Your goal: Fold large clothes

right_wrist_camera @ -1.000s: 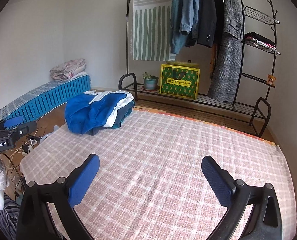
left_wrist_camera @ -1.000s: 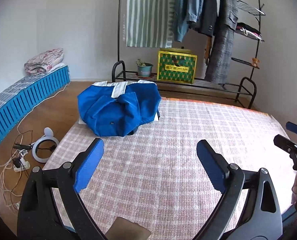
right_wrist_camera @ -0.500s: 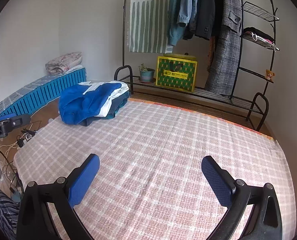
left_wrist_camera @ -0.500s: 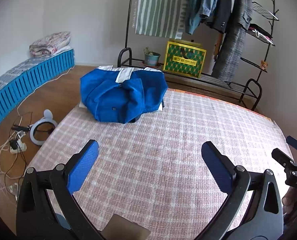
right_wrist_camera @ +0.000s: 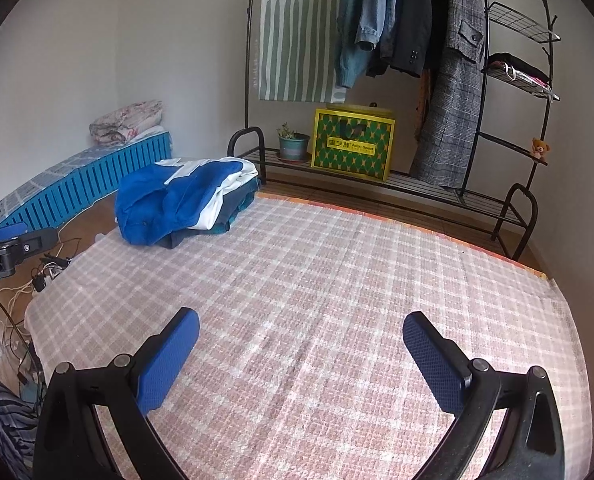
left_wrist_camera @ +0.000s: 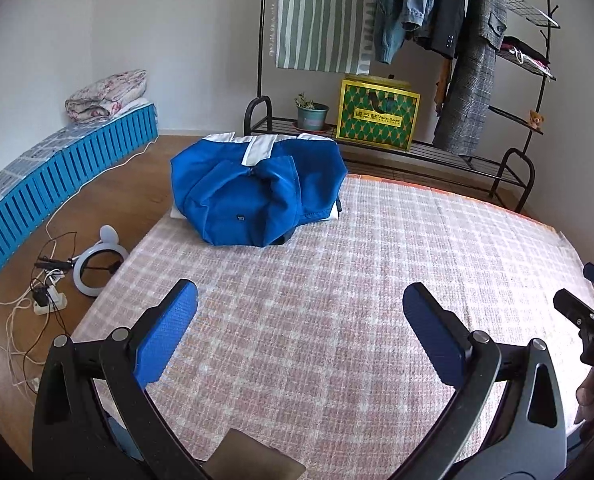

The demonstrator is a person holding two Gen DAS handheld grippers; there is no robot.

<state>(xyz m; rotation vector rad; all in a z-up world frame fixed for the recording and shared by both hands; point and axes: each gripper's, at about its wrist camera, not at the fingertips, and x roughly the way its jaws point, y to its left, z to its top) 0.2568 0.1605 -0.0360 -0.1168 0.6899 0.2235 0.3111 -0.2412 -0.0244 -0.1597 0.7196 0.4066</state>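
With our left claw (left_wrist_camera: 299,320) and right claw (right_wrist_camera: 301,346) both spread wide and empty above the pink checked woven mat (right_wrist_camera: 337,280), the rumpled blue-and-white jacket (left_wrist_camera: 257,188) tops a pile at its far-left corner, so any grasp should pinch one layer only.

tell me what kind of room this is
Likely a bedroom or spare room at home: a clothes rack hung with coats, folded bedding on a low blue platform, and a checked rug with a pile of clothes on it.
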